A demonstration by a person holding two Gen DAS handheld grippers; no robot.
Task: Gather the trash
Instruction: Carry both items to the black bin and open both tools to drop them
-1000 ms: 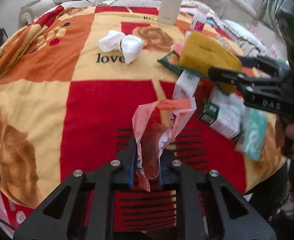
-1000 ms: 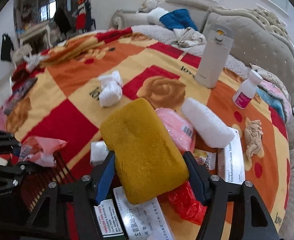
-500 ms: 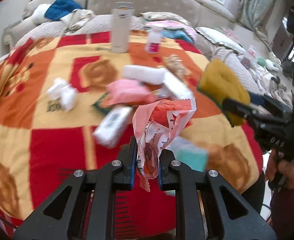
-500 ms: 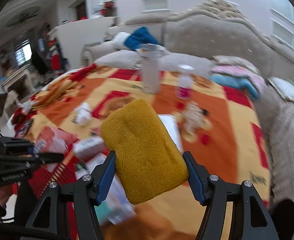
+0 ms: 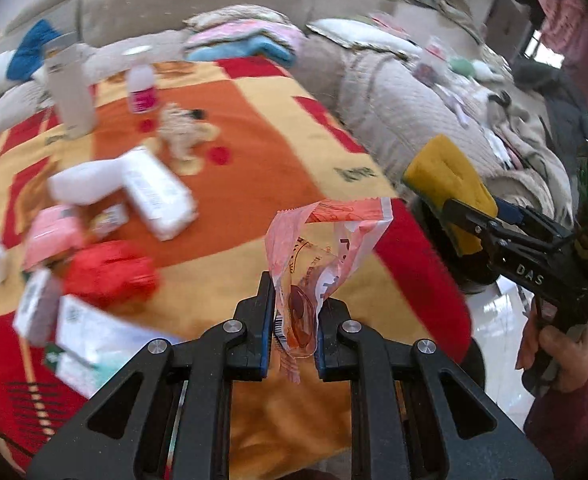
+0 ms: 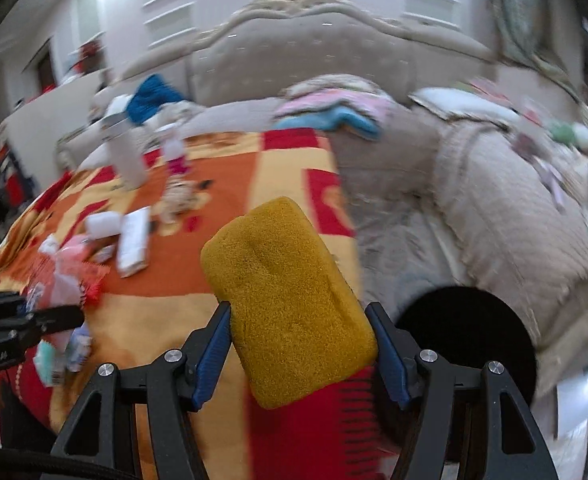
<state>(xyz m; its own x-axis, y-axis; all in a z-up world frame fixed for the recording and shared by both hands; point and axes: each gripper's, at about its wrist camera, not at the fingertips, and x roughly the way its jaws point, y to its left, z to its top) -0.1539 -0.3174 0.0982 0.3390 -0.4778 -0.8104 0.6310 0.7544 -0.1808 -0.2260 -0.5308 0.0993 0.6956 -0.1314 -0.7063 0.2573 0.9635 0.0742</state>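
Observation:
My left gripper [image 5: 294,320] is shut on a crumpled pink plastic wrapper [image 5: 325,240] and holds it above the red, orange and yellow blanket [image 5: 254,152]. My right gripper [image 6: 299,344] is shut on a yellow sponge [image 6: 286,288]; it also shows in the left wrist view [image 5: 449,192] at the right, past the blanket's edge. A black round bin [image 6: 469,340] stands below and right of the sponge, beside the bed. More litter lies on the blanket: a red bag [image 5: 110,272], white packs [image 5: 158,196] and a pink pack [image 5: 54,232].
A tall white bottle [image 5: 72,88] and a small pink-labelled bottle [image 5: 142,88] stand at the blanket's far side. A beige quilted sofa [image 5: 413,92] with clutter runs to the right. Boxes [image 5: 90,344] lie at the near left.
Both grippers have swung right, from over the litter pile to the blanket's right edge. The black bin has come into the right wrist view. Both still hold their items.

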